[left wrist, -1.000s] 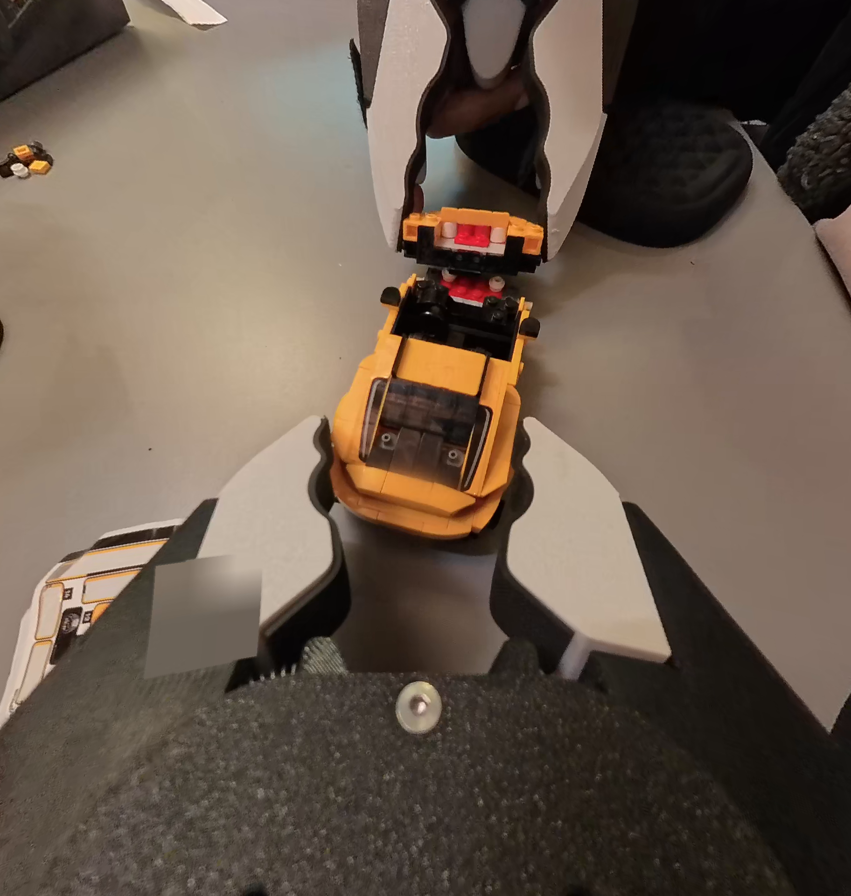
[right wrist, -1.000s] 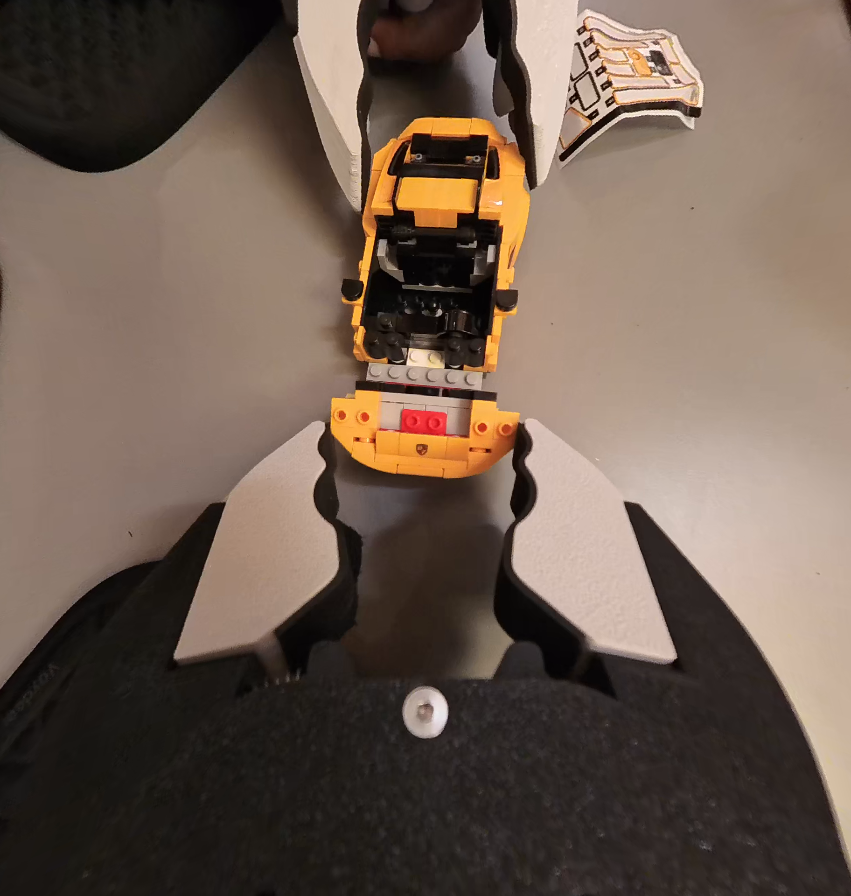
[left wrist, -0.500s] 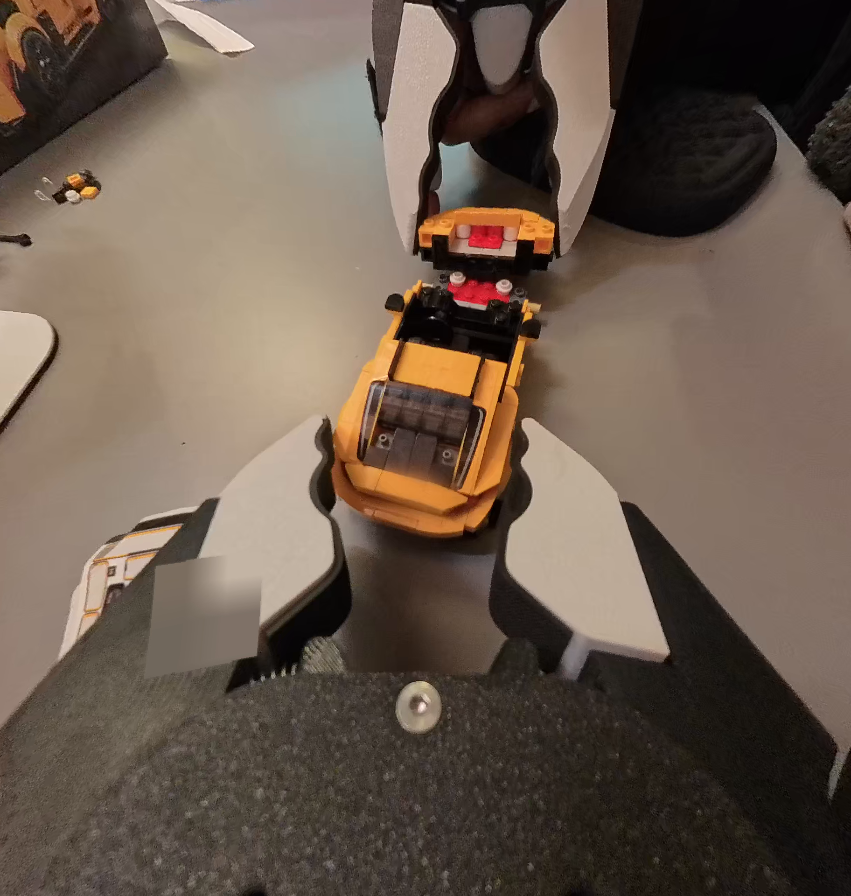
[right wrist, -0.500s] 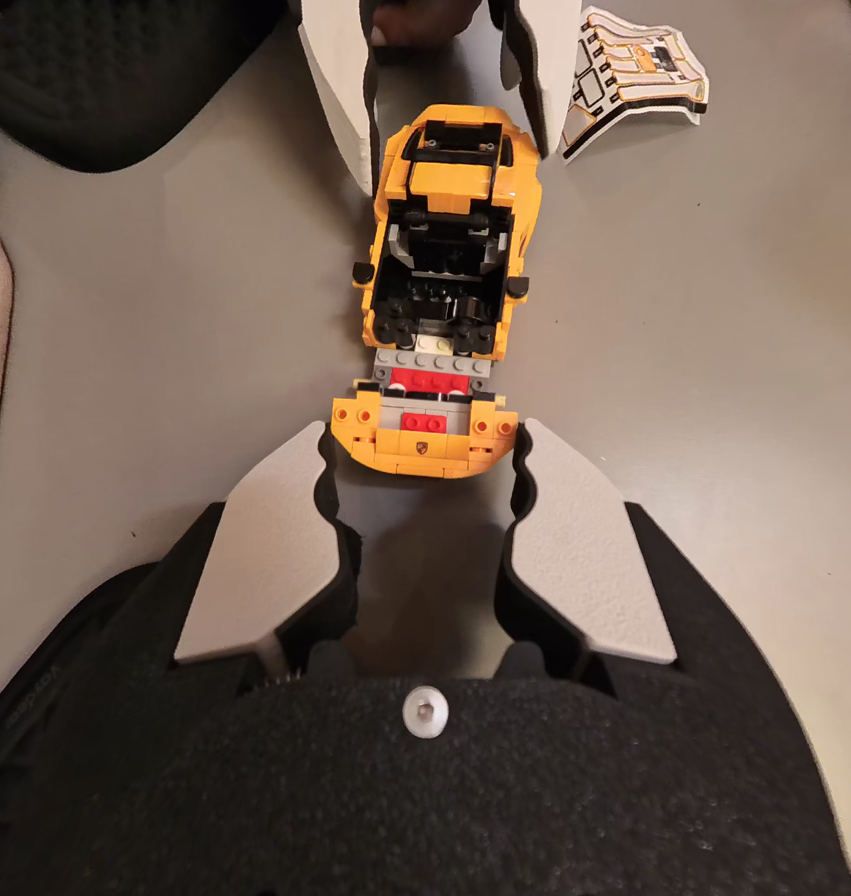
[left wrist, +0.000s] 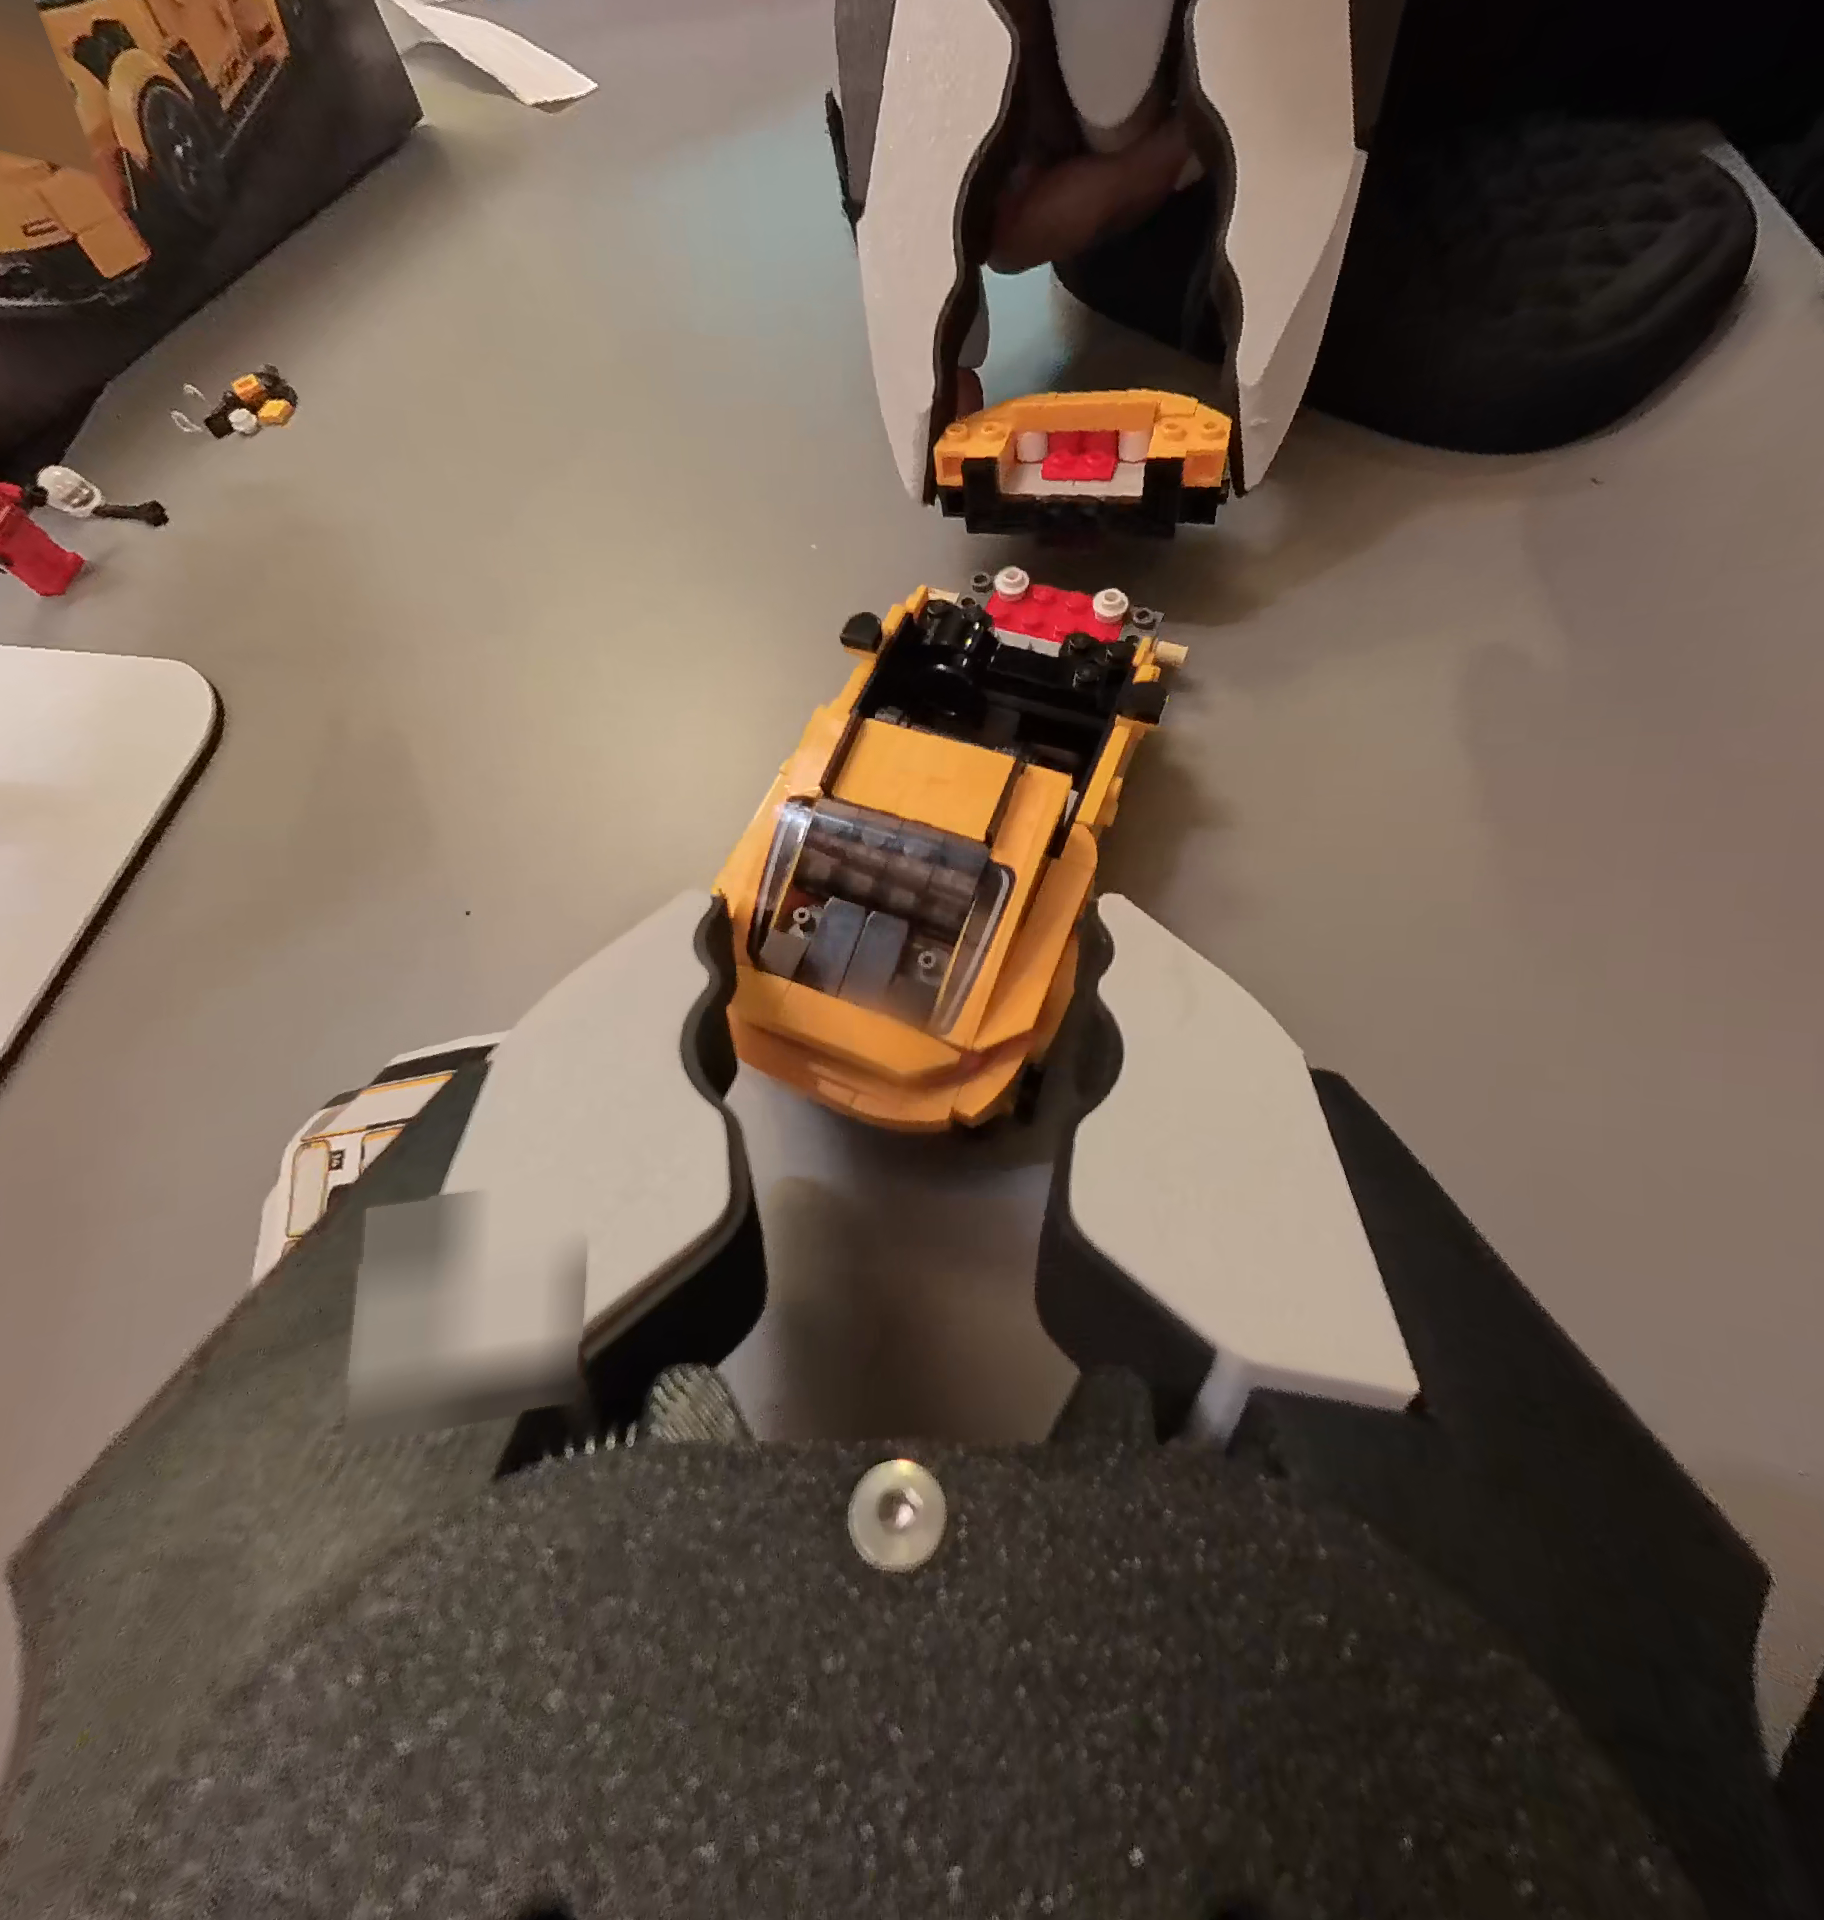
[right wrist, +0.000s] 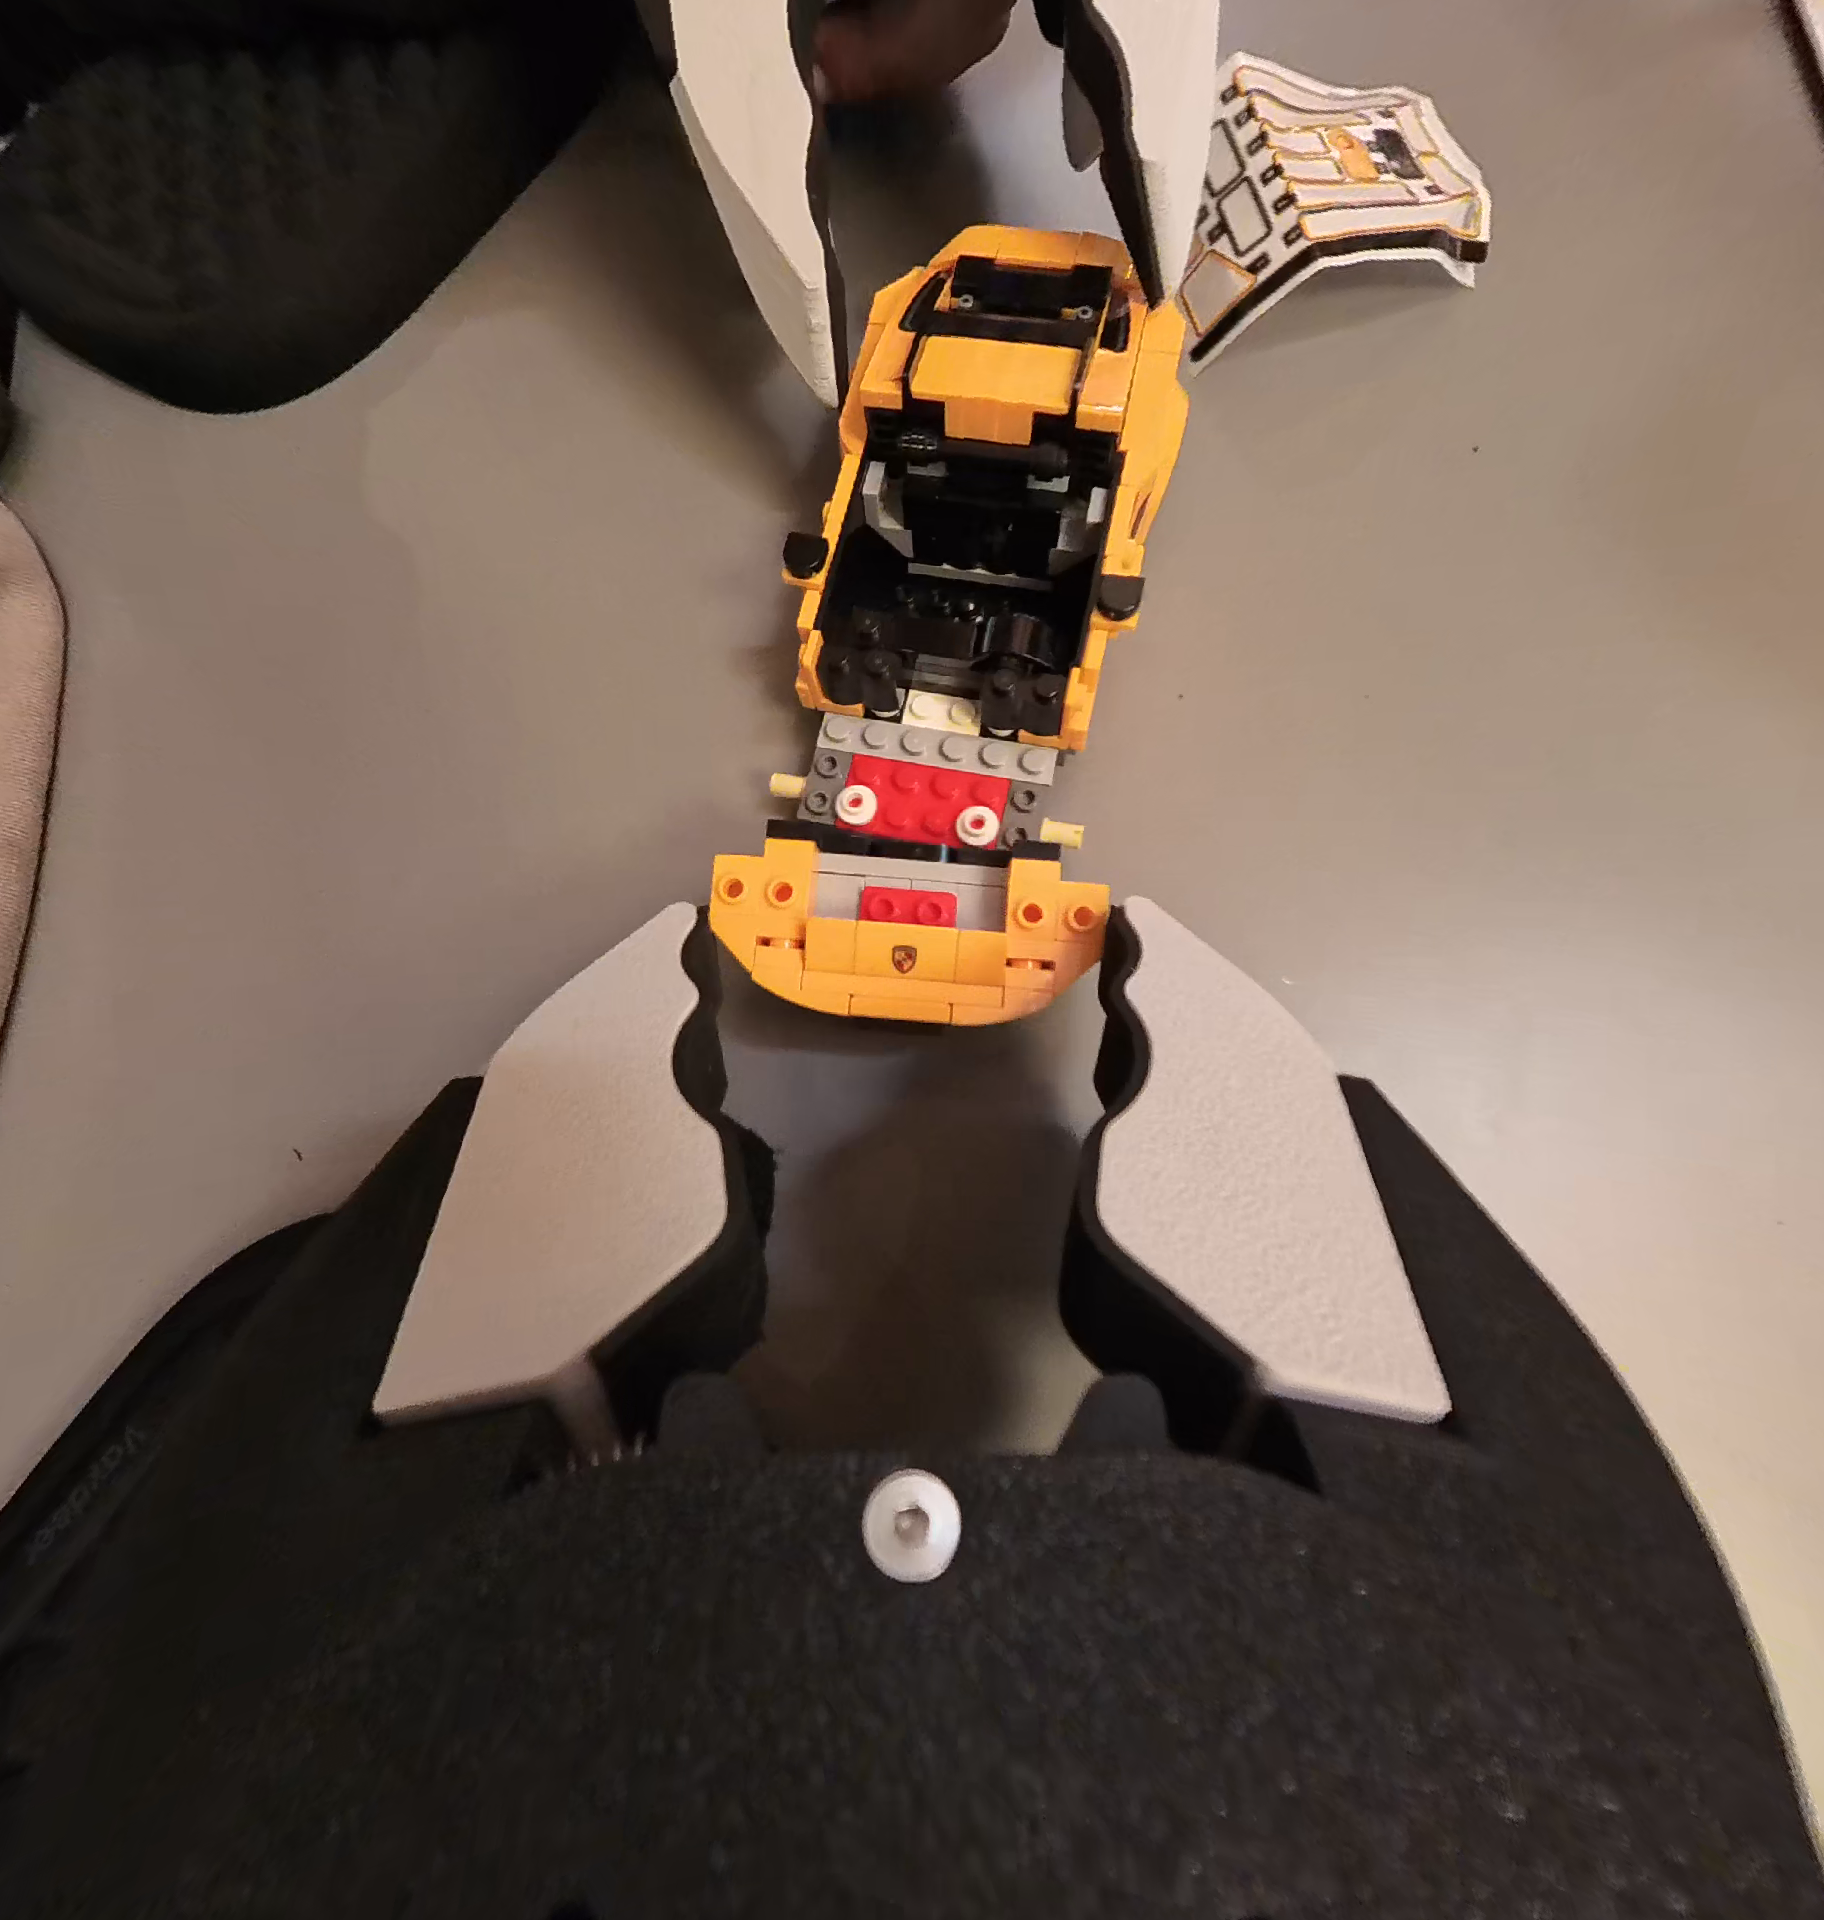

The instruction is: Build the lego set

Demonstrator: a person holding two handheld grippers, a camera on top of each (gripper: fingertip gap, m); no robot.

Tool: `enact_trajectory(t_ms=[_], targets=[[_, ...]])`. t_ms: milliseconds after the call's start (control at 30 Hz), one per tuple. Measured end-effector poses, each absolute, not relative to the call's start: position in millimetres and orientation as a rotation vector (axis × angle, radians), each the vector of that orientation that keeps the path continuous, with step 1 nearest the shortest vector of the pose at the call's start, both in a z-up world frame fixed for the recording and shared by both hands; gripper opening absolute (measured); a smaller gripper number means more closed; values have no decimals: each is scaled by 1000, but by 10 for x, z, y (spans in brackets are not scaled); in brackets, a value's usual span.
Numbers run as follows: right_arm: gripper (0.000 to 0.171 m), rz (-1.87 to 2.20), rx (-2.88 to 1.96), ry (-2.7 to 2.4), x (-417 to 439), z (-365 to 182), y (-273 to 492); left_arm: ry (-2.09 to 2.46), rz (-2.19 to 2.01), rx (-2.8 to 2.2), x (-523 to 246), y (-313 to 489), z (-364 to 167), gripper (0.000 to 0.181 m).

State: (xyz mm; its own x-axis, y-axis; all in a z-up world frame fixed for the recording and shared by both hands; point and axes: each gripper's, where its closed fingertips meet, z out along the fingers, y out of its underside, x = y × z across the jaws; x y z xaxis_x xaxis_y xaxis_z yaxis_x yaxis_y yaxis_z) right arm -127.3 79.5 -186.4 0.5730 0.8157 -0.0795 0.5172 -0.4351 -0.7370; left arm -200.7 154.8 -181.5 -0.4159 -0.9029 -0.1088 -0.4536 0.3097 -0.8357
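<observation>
An orange Lego car body with an open black cabin rests on the grey table. My left gripper is shut on its near end, with a finger on each side. The far end shows a red plate with two white round studs. My right gripper is shut on a separate orange bumper section with a small red plate on top. It holds the section a short gap away from the car body. In the left wrist view the right gripper holds the bumper section slightly above the table.
The Lego box stands far left, with a red minifigure and small loose pieces near it. A white board lies left. A sticker sheet lies beside the car. A black padded object sits behind the right gripper. Tip to tip, the grippers are about 12 centimeters apart. Left tips and right tips are each some 30 centimeters from the red minifigure.
The bumper section and the car body have drawn apart. The gap between them is wider, and the red plate with white studs is now exposed. Both grippers keep their hold.
</observation>
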Motion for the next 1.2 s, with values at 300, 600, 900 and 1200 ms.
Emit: enact_trajectory(t_ms=[300, 600, 900, 1200], targets=[[70, 629, -2083, -1044, -1288, -1769, 764, 2061, -1050, -1090, -2038, 1384, -1809, 62], [70, 653, -2075, -1022, -1282, -1739, 760, 2026, -1022, -1124, -2021, 1466, -1771, 60], [71, 654, -2076, -1017, -1276, -1735, 759, 2010, -997, -1147, -2016, 1514, -1783, 44], [71, 645, -2090, -1017, -1270, -1756, 770, 1939, -898, -1195, -1988, 1716, -1788, 35]])
